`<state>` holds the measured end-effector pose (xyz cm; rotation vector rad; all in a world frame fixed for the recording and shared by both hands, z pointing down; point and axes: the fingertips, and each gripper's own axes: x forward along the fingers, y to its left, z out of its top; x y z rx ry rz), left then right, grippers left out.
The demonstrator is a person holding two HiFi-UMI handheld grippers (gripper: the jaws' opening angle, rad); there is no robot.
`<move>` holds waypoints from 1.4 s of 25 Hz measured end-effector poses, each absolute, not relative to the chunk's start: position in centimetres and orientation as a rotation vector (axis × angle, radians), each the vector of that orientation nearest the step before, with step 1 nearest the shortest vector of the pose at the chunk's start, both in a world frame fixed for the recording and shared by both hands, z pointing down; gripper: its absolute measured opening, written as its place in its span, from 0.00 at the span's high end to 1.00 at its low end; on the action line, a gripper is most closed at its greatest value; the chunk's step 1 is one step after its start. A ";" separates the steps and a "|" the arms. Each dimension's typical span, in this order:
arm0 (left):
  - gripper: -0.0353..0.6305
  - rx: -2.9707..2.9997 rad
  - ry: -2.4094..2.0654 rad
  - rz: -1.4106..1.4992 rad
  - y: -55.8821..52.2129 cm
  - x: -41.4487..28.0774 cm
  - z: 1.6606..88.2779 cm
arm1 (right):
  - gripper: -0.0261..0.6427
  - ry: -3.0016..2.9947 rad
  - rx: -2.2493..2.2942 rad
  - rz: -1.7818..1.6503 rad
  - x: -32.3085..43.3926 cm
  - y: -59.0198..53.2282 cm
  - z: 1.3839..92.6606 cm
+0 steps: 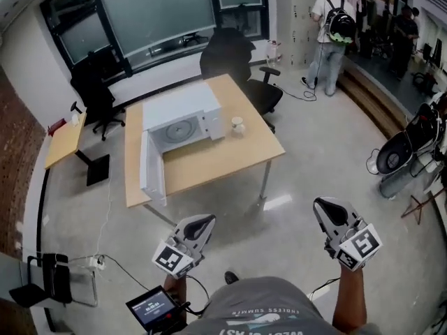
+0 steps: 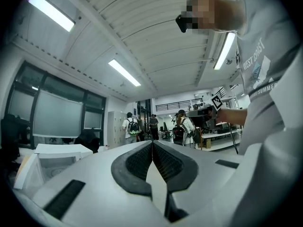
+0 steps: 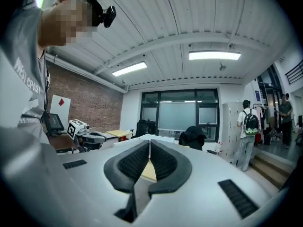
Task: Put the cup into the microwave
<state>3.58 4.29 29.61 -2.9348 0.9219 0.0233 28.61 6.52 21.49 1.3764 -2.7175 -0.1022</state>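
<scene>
A small white cup [image 1: 238, 125] stands on the wooden table [image 1: 230, 160], just right of the white microwave [image 1: 183, 121]. The microwave's door [image 1: 151, 167] hangs open toward me and its turntable shows inside. Both grippers are held well short of the table, over the floor. My left gripper [image 1: 198, 226] is shut with nothing in it, and its pads [image 2: 142, 161] meet at the tip. My right gripper [image 1: 333, 213] is also shut and empty, with its pads [image 3: 163, 161] pressed together. In the left gripper view the microwave [image 2: 53, 158] lies at the far left.
Black office chairs [image 1: 237, 65] stand behind the table, and a smaller desk [image 1: 65, 139] sits to the left. A person with a backpack [image 1: 331, 32] stands at the back right near steps. Equipment [image 1: 408, 152] crowds the right wall. A chair [image 1: 52, 278] and a cable are at the lower left.
</scene>
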 end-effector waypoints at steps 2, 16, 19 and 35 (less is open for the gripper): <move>0.91 -2.961 0.923 -0.038 2.2 0.4 30.4 | 0.93 -2.726 1.377 -0.075 25.0 3.9 22.3; 0.91 -2.957 1.186 -0.070 -7.0 -12.1 37.2 | 0.93 -2.756 1.080 0.145 9.7 -14.9 33.9; 0.92 -2.942 1.262 -0.216 -9.9 -12.8 38.5 | 0.93 -2.730 1.004 0.171 9.3 -21.0 35.2; 0.91 -2.859 1.674 -0.262 -31.4 -12.7 41.4 | 0.78 -2.322 1.055 0.422 14.7 -59.8 60.3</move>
